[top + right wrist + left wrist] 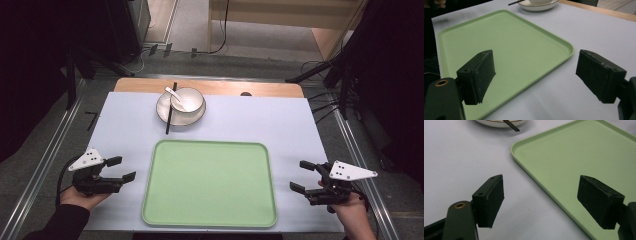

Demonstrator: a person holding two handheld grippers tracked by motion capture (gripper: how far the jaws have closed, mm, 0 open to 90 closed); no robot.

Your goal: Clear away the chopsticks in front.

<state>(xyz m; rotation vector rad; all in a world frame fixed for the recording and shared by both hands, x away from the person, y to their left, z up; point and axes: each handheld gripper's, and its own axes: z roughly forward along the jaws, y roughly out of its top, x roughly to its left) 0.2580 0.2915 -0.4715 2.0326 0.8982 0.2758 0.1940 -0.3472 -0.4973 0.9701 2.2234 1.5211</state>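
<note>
Claws (123,169) (303,175) gape; plate (499,123) cut off.

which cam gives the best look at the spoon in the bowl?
The high view: the white spoon shows whole, lying in the bowl with its handle toward the far left. The left gripper view cuts off above the plate rim and chopsticks; the right gripper view catches just the bowl's base.

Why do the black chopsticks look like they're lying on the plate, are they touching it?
Touching. In the high view the chopsticks lie across the left rim of the plate, beside the bowl; the left gripper view also shows them resting on its edge.
</note>
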